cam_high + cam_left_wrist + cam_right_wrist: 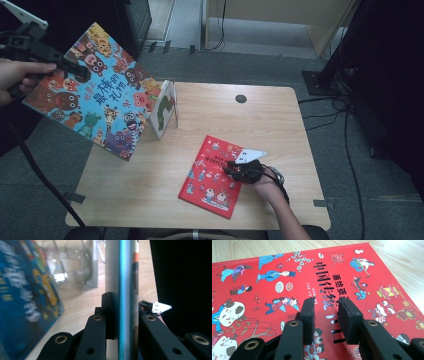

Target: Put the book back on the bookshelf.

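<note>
High view | large blue animal-cover picture book [95, 92] is held clamped in left gripper [80, 70] jaws, aloft off counter [150, 190] | red picture book [212, 175] lies flat, right gripper [231, 169] jaws apart above it | judged: wire stand [167, 107] holds one book, two remain.

The blue book [95, 90] is hanging in the air off the table's left edge, cover facing up and tilted, crowded with cartoon animals and white lettering; one corner is being gripped, and in the left gripper view its edge [125, 290] is running straight up between the jaws. The red book [212, 176] is lying flat on the wood, cover up, slightly askew, showing small costumed figures and black characters [324, 287].
</note>
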The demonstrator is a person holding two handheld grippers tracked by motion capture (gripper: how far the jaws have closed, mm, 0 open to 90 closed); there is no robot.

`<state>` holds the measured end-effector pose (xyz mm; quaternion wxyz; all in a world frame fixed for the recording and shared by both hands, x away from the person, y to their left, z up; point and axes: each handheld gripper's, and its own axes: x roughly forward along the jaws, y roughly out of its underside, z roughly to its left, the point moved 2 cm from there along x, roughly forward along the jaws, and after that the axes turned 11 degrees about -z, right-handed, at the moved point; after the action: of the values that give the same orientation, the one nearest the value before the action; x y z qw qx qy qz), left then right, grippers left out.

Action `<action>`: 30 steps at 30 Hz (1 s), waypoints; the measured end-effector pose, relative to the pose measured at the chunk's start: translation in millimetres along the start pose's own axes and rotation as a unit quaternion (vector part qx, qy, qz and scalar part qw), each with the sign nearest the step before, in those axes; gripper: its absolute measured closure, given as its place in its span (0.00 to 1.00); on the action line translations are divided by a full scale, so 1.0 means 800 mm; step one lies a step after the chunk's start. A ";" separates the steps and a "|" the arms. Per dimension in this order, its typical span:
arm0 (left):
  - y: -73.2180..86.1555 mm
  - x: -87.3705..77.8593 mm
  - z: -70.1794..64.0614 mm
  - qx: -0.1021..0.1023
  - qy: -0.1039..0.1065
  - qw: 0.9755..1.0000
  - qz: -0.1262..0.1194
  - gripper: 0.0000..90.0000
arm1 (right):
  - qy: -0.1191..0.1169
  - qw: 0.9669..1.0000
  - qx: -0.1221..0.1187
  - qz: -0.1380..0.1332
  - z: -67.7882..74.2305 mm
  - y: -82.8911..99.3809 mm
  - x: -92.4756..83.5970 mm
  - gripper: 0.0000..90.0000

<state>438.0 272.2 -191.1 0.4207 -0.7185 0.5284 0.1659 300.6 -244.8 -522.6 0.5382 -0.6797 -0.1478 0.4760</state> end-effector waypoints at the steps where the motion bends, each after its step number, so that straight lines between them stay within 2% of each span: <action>1: -0.002 -0.003 0.005 -0.005 -0.003 1.000 -0.002 0.90 | 0.000 1.000 0.000 0.000 0.000 0.000 0.000 0.75; 7: -0.011 -0.018 0.034 -0.029 -0.013 0.999 -0.018 0.90 | 0.000 1.000 0.000 -0.001 0.000 0.000 0.000 0.75; 11: -0.016 -0.022 0.056 -0.045 -0.035 0.998 -0.031 0.90 | 0.000 1.000 0.001 -0.001 0.000 0.000 0.000 0.75; 14: -0.018 -0.024 0.065 -0.052 -0.047 0.997 -0.035 0.90 | 0.000 1.000 0.000 -0.001 0.000 0.000 0.000 0.75; 20: -0.021 -0.025 0.080 -0.069 -0.059 0.995 -0.035 0.90 | 0.000 1.000 0.001 -0.002 0.000 0.000 0.001 0.75; 30: -0.025 -0.010 0.089 -0.068 -0.092 0.993 -0.033 0.90 | 0.000 1.000 0.001 -0.003 0.000 0.000 0.001 0.75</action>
<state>467.7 334.2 -218.7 0.4230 -0.7442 0.4507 0.2532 300.8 -244.3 -523.1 0.5401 -0.6787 -0.1491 0.4748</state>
